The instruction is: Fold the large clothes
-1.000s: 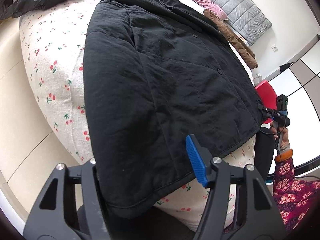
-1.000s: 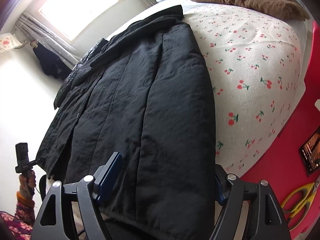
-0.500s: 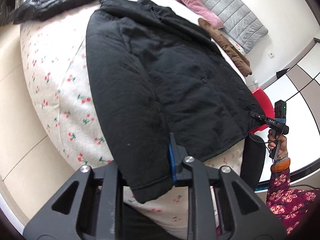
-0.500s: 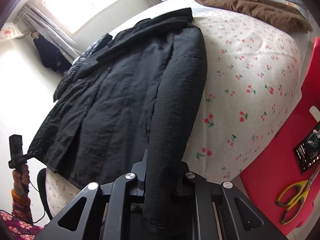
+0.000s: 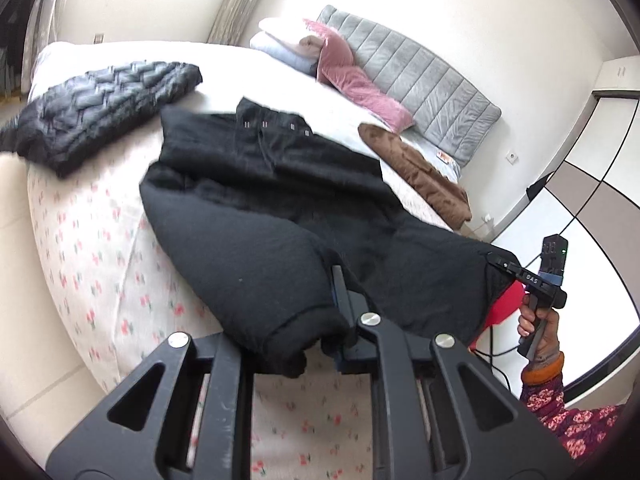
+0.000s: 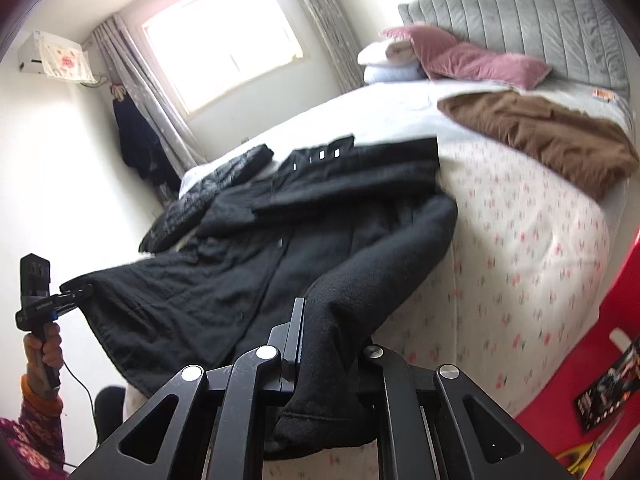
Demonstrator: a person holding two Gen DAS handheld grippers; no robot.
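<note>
A large black coat [image 5: 280, 208] lies spread on a bed [image 5: 80, 240] covered with a cherry-print sheet, its collar toward the grey headboard [image 6: 520, 24] and its hem lifted off the near edge. The left tongs [image 5: 316, 320] are clamped on a sleeve cuff at the coat's left side. The right tongs [image 6: 332, 344] are clamped on the opposite sleeve cuff, which droops between the fingers. Both corners hang in the air, the fabric sagging between them. The coat looks padded, soft and fairly heavy, so it will likely drape and slide rather than hold a crease; gripping at the cuffs and hem corners seems best. A quilted black jacket [image 5: 100, 112], a brown garment [image 6: 540, 128] and pink pillows [image 6: 472, 56] rest elsewhere on the bed.
</note>
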